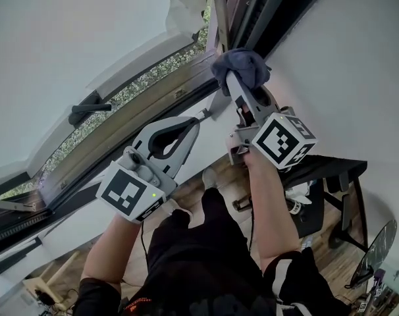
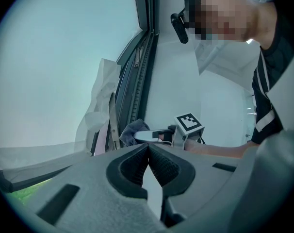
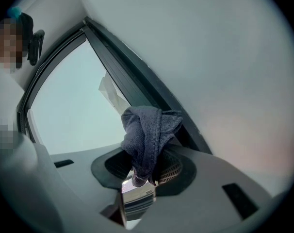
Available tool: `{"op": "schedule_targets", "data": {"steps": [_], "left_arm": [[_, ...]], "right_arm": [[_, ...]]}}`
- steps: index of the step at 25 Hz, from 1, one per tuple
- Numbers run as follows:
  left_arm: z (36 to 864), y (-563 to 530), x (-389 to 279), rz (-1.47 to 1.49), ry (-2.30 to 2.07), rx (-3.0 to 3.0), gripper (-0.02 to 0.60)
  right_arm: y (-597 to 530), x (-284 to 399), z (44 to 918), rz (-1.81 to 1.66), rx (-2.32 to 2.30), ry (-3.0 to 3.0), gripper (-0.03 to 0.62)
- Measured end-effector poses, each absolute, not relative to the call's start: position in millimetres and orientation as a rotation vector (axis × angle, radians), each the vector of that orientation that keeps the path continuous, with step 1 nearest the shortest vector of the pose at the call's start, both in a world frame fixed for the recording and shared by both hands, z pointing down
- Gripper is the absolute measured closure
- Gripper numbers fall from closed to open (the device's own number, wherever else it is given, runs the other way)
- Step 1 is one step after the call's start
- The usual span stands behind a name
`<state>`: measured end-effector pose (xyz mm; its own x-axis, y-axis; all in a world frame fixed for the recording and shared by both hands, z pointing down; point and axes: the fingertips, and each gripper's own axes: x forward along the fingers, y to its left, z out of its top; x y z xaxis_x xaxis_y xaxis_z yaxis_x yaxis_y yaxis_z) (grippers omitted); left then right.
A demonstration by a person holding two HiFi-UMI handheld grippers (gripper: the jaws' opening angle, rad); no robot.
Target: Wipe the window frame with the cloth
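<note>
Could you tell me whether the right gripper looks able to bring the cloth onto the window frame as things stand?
Probably yes: the right gripper, shut on the cloth, is close beside the window frame, with nothing between them.

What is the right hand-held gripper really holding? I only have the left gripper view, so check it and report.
Observer: In the right gripper view, the right hand-held gripper has its jaws shut on the cloth, which bunches up above them.
Operator: Tell me where the cloth sits.
Observer: In the head view it lies up against the dark window frame, right beside the white wall.
Operator: Now place the left one.
Observer: The head view shows the left hand-held gripper lower than the cloth and to its left, apart from it and pointing toward the frame.
</note>
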<state>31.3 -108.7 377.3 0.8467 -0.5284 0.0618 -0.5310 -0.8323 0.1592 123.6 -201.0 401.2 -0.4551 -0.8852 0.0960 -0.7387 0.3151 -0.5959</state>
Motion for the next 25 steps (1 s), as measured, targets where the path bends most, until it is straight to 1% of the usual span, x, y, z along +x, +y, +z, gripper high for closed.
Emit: {"op": "schedule_targets", "data": {"steps": [12,25], "left_arm": [[410,-112,31,0.043,-0.829,2.79,0.561],[431,-114,34,0.054,-0.831,2.74,0.561]], "right_arm": [[-202,122,457,-0.977,-1.499,2.32,0.48],[-197,124,520,-1.211,-1.457,2.218,0.48]]}}
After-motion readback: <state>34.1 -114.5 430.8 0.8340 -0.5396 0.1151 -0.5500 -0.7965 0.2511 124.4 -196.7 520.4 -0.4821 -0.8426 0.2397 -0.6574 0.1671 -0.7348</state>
